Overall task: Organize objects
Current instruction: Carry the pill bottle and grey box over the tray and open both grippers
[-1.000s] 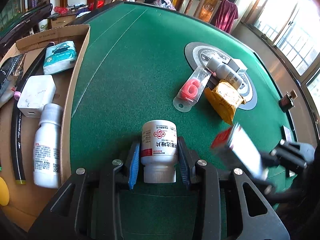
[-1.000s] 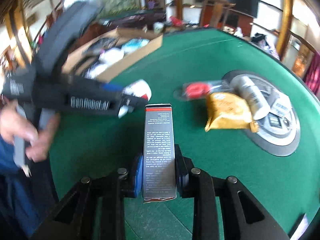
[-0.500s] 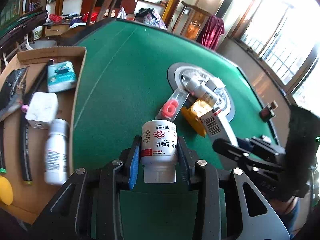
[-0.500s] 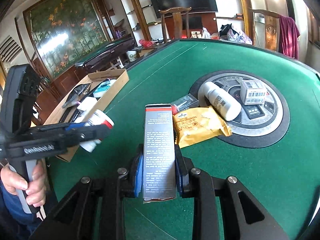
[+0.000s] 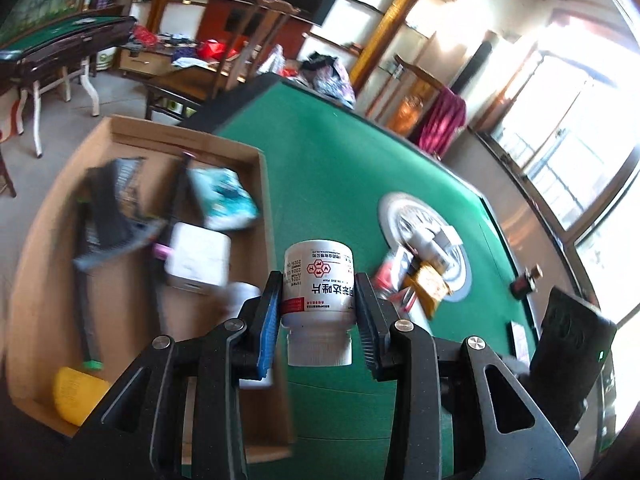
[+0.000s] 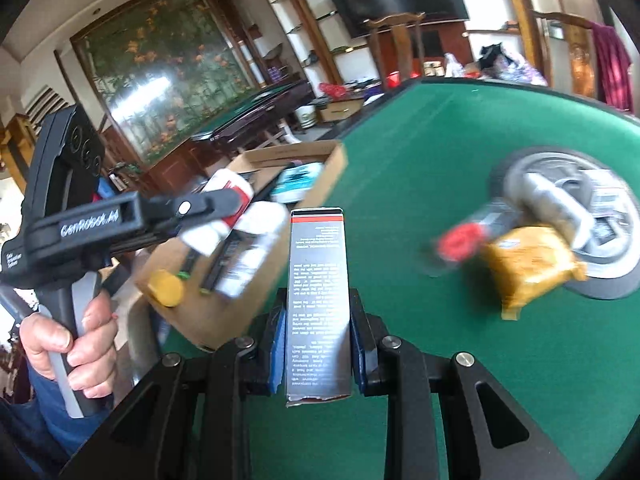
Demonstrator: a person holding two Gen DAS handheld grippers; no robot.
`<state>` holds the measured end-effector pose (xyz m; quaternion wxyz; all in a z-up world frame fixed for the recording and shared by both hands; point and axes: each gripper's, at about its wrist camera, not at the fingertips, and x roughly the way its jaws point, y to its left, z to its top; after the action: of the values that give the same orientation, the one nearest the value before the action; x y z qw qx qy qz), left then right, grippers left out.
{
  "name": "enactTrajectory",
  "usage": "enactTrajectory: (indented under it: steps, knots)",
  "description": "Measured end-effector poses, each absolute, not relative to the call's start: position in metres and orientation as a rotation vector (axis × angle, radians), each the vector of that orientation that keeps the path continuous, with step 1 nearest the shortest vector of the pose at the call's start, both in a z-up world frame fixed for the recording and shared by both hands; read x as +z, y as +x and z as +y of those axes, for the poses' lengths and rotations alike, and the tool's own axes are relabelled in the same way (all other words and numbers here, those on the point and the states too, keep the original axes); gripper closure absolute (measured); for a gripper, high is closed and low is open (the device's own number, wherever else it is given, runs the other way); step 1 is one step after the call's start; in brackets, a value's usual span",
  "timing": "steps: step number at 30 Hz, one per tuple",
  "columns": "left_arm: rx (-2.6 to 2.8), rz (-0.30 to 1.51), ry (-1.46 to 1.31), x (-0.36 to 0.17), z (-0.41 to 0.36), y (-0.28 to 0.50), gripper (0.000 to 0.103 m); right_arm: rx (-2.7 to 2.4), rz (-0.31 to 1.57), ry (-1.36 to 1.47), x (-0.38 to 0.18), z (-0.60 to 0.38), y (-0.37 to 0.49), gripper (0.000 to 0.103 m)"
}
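Left gripper (image 5: 318,310) has its jaws clamped on a bottle (image 5: 318,286), mid-frame beside the cardboard box (image 5: 264,200). Right gripper (image 6: 318,346) jaws are clamped on a carton (image 6: 318,300), low center over the green tabletop (image 6: 420,160).

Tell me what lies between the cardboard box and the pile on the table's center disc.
Bare green felt separates the cardboard box from the yellow packet and red item, seen clearest in the right wrist view.

Left claw (image 5: 318,312) and right claw (image 6: 318,344) both clamped tight.

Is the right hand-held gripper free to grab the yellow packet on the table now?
Probably not: the right hand-held gripper is shut on a grey box, so the yellow packet must wait.
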<state>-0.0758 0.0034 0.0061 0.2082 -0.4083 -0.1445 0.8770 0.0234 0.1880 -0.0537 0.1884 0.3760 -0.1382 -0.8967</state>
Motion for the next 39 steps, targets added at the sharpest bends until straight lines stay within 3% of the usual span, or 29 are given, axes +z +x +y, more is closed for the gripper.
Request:
enactTrajectory:
  steps: [14, 30, 39]
  knots:
    - [2.563, -0.449, -1.202, 0.013, -0.089, -0.115, 0.069, -2.412, -0.327, 1.117, -0.055, 0.111, -0.001, 0.077]
    - [2.529, -0.319, -1.404, -0.022, -0.068, -0.2, 0.069, -2.382, -0.382, 1.211, -0.073, 0.074, -0.028, 0.077]
    - [2.485, -0.287, -1.471, -0.038, -0.059, -0.215, 0.069, -2.475, -0.241, 1.212, -0.076, 0.049, -0.025, 0.077]
